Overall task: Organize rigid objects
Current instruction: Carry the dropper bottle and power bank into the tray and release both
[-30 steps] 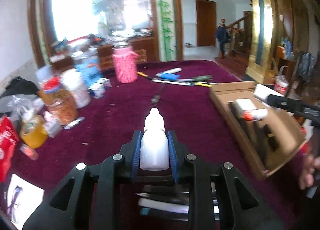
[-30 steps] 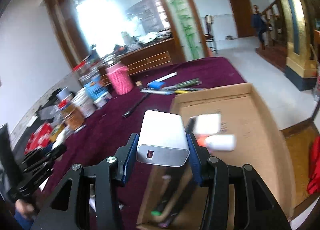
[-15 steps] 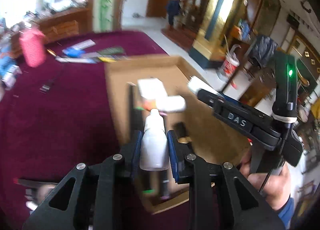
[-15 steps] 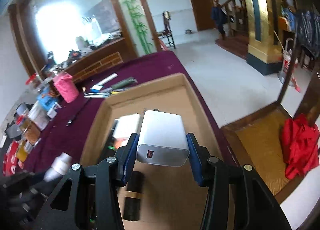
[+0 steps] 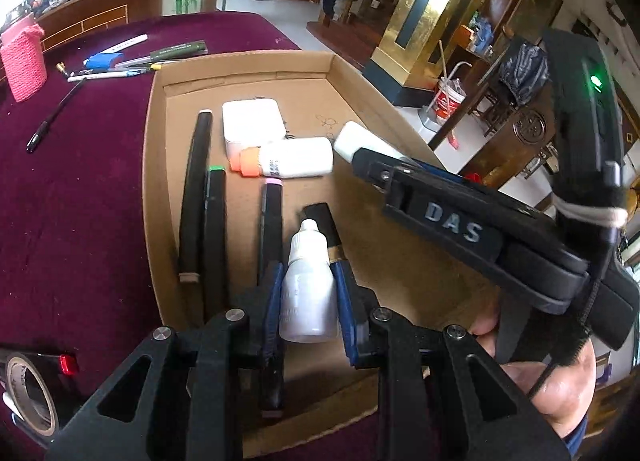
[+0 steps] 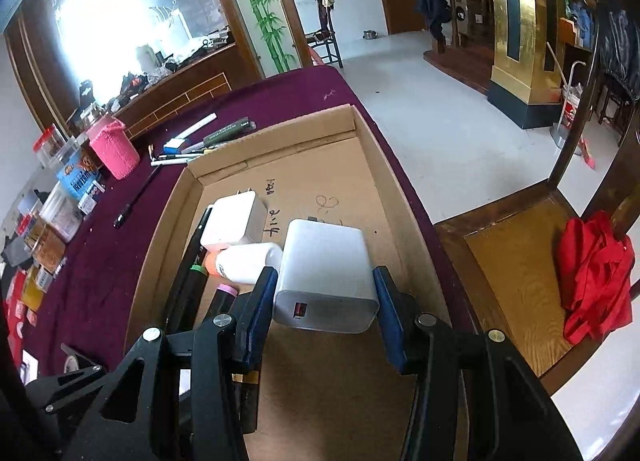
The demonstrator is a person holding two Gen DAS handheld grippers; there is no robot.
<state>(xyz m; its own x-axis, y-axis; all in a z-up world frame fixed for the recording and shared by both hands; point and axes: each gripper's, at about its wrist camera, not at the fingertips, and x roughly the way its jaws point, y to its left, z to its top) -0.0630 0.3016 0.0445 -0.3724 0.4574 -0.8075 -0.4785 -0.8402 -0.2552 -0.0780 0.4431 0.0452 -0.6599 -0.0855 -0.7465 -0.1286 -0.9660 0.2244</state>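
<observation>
My left gripper point(image 5: 307, 293) is shut on a small white dropper bottle point(image 5: 308, 289), held over the near end of a shallow cardboard tray point(image 5: 158, 189). My right gripper point(image 6: 326, 301) is shut on a white USB charger block point(image 6: 326, 275) above the same tray point(image 6: 384, 165). In the tray lie a white charger point(image 5: 253, 123), a white bottle with an orange cap point(image 5: 292, 159), several black pens point(image 5: 194, 197) and a black marker point(image 5: 324, 221). The right gripper's body point(image 5: 460, 229) crosses the right side of the left wrist view, with a hand point(image 5: 532, 373) below it.
The tray sits on a maroon tablecloth point(image 5: 72, 197). Pens and markers point(image 5: 136, 61) and a pink knitted cup point(image 5: 22, 61) lie beyond it. A tape roll point(image 5: 28, 393) is at the near left. Jars and boxes point(image 6: 60, 197) crowd the far left. A wooden chair with red cloth point(image 6: 592, 277) stands right of the table.
Both grippers swung right and tilted down from over the cloth to above the tray, each still holding its object. The right gripper now fills the left view's right side.
</observation>
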